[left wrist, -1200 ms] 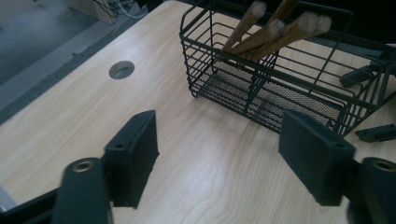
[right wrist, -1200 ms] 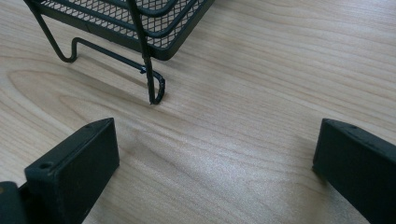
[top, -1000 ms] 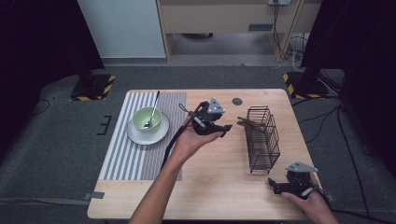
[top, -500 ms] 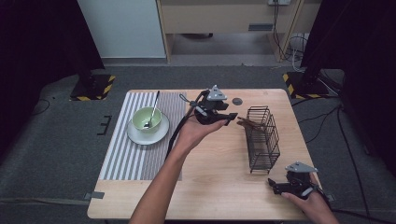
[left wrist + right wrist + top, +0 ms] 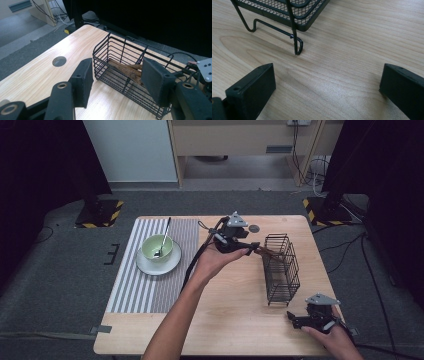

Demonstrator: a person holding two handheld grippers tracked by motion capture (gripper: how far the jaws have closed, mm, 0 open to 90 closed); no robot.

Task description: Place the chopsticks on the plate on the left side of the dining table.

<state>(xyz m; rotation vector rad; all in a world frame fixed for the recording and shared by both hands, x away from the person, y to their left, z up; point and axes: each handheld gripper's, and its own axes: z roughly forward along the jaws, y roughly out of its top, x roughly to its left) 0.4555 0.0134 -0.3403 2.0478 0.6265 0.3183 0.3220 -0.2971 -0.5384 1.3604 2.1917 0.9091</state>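
Brown sticks [image 5: 126,70] — apparently — lie lengthwise along the wire basket [image 5: 130,62].

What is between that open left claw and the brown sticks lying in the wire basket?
The wire basket's own end wall. The left gripper is open just outside it, and the brown sticks lie inside on the mesh floor, behind those wires. Nothing else visible intervenes.

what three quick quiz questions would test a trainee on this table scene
1. True or false: the left gripper is clamped on the wire basket.
2. What lies in the green bowl? A) spoon B) fork C) sticks
3. Fill in: the brown sticks lie inside the ____.

Key: 1. False; its jaws stand open, at the basket's end. 2. A, a spoon. 3. basket. The right gripper rests open near the table's front edge.
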